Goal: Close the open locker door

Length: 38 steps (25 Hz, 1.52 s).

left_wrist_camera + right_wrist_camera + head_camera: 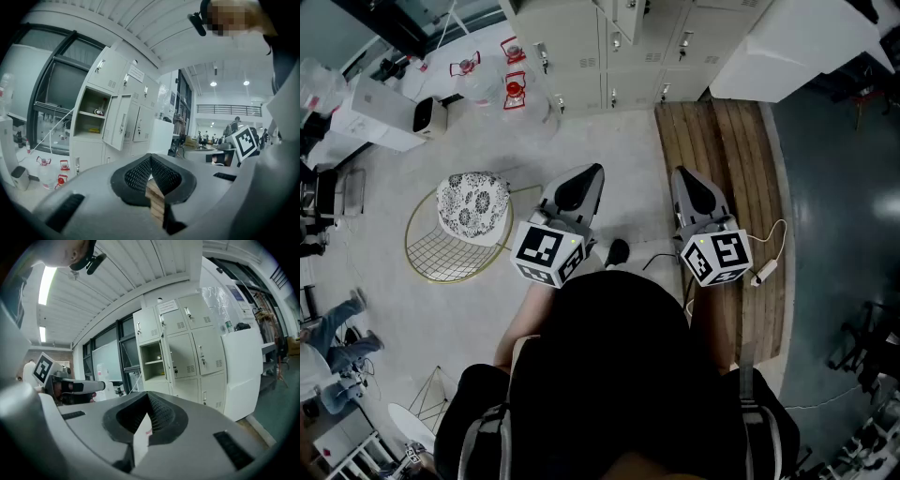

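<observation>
A bank of cream lockers (581, 47) stands a few steps ahead of me. In the left gripper view one locker door (116, 123) hangs open beside its open compartment (91, 112), which has a shelf with small items. The right gripper view shows the same open compartment (154, 361) with its door (168, 359) edge-on. My left gripper (581, 183) and right gripper (689, 183) are held side by side at waist height, pointing toward the lockers and well short of them. Both have their jaws together with nothing between them. Up close, the left gripper (151, 159) and the right gripper (149, 397) each meet at the tip.
A gold wire chair with a floral cushion (473, 206) stands to my left. A wooden platform (731, 159) runs along the right, with a white cabinet (797, 42) at its far end. Red lanterns (516, 89) sit near the lockers' foot. A cable and power strip (766, 272) lie at right.
</observation>
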Each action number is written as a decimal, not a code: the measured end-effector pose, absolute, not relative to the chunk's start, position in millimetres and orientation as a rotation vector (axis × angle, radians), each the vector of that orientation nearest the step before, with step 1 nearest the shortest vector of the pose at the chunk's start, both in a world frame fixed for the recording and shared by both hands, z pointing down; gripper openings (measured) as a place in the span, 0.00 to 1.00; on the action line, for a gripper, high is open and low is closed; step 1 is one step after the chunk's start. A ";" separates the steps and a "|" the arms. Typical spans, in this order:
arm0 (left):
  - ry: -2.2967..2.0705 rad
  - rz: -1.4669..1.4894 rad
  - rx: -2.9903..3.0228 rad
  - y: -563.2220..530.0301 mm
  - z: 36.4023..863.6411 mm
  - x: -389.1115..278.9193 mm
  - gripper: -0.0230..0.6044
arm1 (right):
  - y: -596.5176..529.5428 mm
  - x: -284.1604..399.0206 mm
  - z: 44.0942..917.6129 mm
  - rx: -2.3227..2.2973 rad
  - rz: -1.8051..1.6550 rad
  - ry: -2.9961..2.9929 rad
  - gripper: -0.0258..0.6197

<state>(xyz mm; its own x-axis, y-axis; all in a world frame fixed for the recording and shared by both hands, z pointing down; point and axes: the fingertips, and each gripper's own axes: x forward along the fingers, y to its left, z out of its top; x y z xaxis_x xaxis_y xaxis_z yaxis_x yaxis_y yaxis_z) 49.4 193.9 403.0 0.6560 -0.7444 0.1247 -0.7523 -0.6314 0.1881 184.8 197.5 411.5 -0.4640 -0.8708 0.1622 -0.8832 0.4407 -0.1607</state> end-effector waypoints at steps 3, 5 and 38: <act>-1.216 0.059 2.654 195.1 404.0 52.4 0.06 | 201.4 185.5 410.5 1.591 0.327 -2.624 0.04; -1.215 0.060 2.652 195.8 404.6 53.3 0.06 | 203.8 185.5 409.9 1.589 0.316 -2.624 0.04; -1.211 0.024 2.599 93.2 404.5 19.4 0.06 | 99.0 160.4 401.6 1.536 0.324 -2.611 0.04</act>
